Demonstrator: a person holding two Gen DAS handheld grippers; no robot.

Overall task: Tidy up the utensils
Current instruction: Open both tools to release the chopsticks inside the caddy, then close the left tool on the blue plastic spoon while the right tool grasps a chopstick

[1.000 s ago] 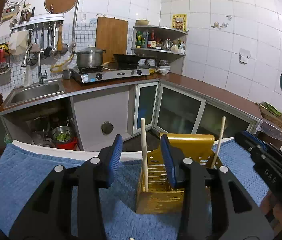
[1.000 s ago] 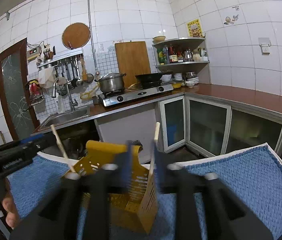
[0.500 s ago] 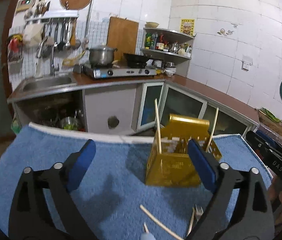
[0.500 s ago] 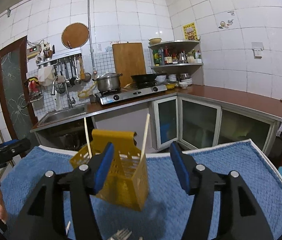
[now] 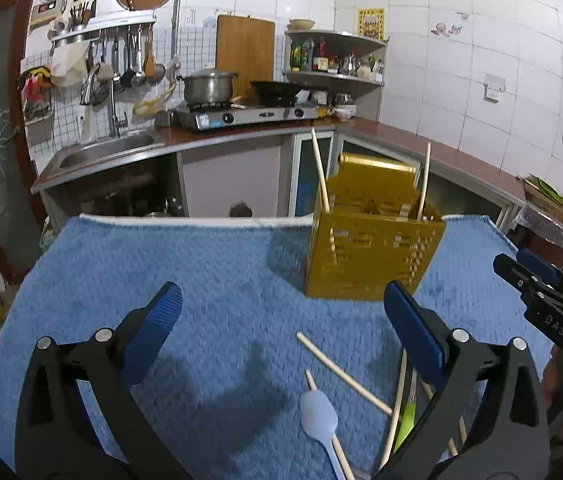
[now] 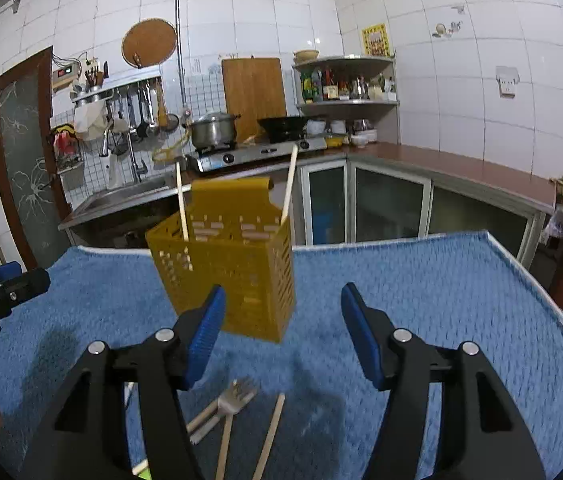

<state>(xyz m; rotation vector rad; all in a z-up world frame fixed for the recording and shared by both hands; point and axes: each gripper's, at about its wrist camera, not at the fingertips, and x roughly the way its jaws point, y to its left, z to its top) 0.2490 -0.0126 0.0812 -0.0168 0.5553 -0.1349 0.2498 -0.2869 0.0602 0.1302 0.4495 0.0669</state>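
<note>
A yellow slotted utensil holder (image 5: pixel 373 240) (image 6: pixel 233 264) stands on the blue towel (image 5: pixel 201 280) with two wooden chopsticks (image 5: pixel 320 172) (image 6: pixel 289 184) upright in it. Nearer to me lie loose chopsticks (image 5: pixel 341 372) (image 6: pixel 269 436), a white spoon (image 5: pixel 318 414), a fork (image 6: pixel 235 398) and something green (image 5: pixel 405 420). My left gripper (image 5: pixel 281 300) hangs over the towel short of the holder, its jaws opening wide with nothing between them. My right gripper (image 6: pixel 283 300) is open in front of the holder, also holding nothing.
The towel's far edge (image 6: pixel 401 240) ends above the floor. Beyond it is a kitchen counter with a sink (image 5: pixel 105 150), a stove and pot (image 5: pixel 207 88) and glass cabinet doors (image 6: pixel 389 204). The other gripper shows at each view's side (image 5: pixel 541 296) (image 6: pixel 1 284).
Both grippers have let go of the chopsticks now standing in the holder, opened, and drawn back and down. The loose utensils on the towel have come into view.
</note>
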